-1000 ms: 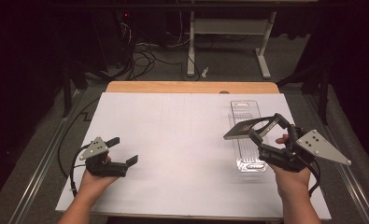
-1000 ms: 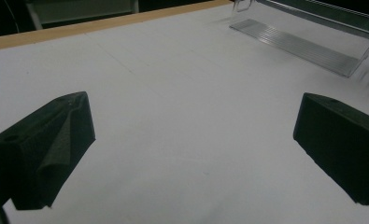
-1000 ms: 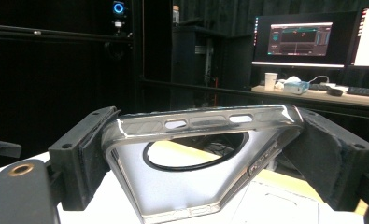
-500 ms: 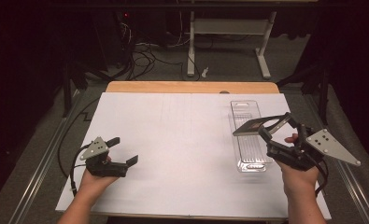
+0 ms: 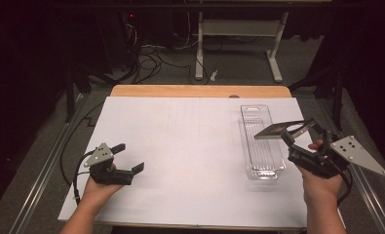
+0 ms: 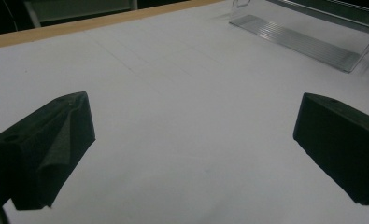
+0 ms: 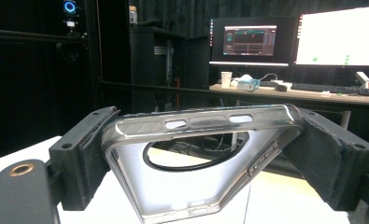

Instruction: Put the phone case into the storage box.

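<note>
Since the earlier frames the right gripper [image 5: 297, 134] has drifted toward the right edge of the high view, carrying the phone case [image 5: 279, 129] off the clear plastic tray [image 5: 263, 168] so that the case now overhangs the tray's right side. The left gripper [image 5: 131, 157] has kept its place.

At lower left of the high view, the left gripper sits low over the white table sheet [image 5: 190, 146], its jaws spread wide with nothing between them. Right of centre, the tray lies lengthwise on the sheet. At the right, the right gripper is clamped on the phone case, held above the table; in the right gripper view the clear, dark-rimmed phone case [image 7: 201, 158] spans the middle of the frame, squeezed between both pads [image 7: 86, 154].
</note>
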A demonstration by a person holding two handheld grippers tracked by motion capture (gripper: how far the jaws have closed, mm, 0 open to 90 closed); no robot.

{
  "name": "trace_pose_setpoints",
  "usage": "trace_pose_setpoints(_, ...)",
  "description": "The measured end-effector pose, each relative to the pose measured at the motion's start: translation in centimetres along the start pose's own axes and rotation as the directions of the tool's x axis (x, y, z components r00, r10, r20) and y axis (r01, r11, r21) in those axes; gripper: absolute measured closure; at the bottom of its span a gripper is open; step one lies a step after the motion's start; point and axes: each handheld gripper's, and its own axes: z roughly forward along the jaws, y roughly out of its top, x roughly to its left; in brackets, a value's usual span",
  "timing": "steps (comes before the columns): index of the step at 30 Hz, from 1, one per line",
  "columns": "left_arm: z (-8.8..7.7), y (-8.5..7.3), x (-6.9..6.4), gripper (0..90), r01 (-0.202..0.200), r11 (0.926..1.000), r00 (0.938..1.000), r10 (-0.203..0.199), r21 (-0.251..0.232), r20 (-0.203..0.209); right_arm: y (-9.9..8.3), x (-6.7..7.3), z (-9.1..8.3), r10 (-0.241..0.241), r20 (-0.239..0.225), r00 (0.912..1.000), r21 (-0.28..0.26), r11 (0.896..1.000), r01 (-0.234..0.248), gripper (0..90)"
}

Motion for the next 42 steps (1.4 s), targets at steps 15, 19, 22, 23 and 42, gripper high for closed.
trace_pose_setpoints(15,0.3,0.0,-0.1,0.2,-0.012,0.9999,0.9999,0.012,0.01,0.005,0.4,1.6,1.1,-0.036,0.032,0.9989,0.011,0.999,0.035,13.7)
trace_pose_setpoints(19,0.2,0.0,-0.3,0.2,-0.016,0.9999,0.9998,0.016,0.006,0.01,0.3,1.7,2.0,-0.041,0.042,0.9983,0.02,0.999,0.04,13.7)
trace_pose_setpoints(22,0.2,0.0,-0.3,0.2,-0.016,0.9999,0.9998,0.016,0.005,0.013,0.0,1.4,2.8,-0.04,0.058,0.9975,0.039,0.999,0.038,13.7)
trace_pose_setpoints(23,0.2,0.0,-0.3,0.2,-0.017,0.9999,0.9998,0.017,0.004,0.014,0.0,1.3,3.0,-0.043,0.065,0.9969,0.046,0.998,0.04,13.7)
trace_pose_setpoints(42,0.1,0.0,-0.1,0.3,-0.011,0.9999,0.9998,0.011,-0.007,0.015,0.6,1.5,7.0,-0.093,0.127,0.9875,0.098,0.992,0.081,13.8)
